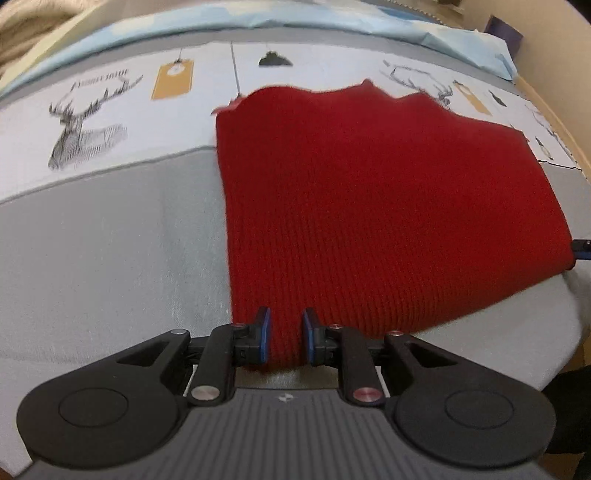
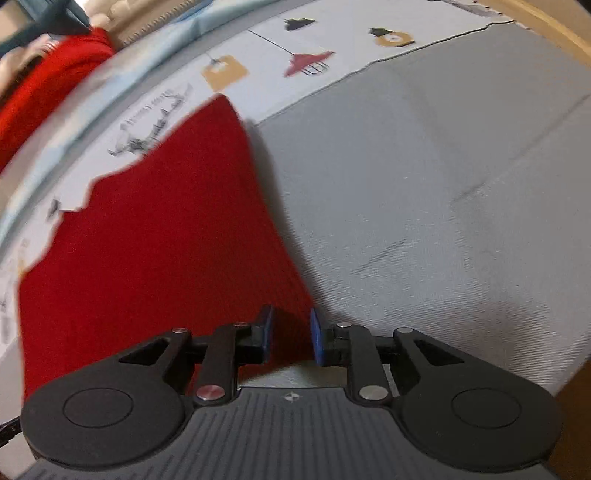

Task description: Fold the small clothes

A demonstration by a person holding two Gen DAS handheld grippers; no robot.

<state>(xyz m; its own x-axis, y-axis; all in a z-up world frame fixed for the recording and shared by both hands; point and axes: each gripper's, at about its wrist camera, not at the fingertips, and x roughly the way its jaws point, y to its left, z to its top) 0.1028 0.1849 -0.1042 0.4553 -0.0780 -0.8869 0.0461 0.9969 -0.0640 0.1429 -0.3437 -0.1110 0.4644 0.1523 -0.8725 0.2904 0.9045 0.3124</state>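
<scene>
A red knitted garment (image 1: 369,199) lies spread on the bed, its near edge reaching toward both grippers. My left gripper (image 1: 286,334) is at the garment's near left corner, its blue pads (image 1: 264,332) a little apart with red cloth between them. My right gripper (image 2: 291,334) is at the near right corner of the same garment (image 2: 155,240), pads (image 2: 316,338) a little apart with the corner between them. Whether either one pinches the cloth tight is unclear. The right gripper's tip shows at the left wrist view's right edge (image 1: 581,249).
The bed has a grey sheet (image 1: 110,251) and a white band printed with deer and lamps (image 1: 110,110). A light blue cloth (image 1: 332,22) lies at the far side. More red fabric (image 2: 48,85) sits at the far left. The bed's edge (image 2: 576,369) is on the right.
</scene>
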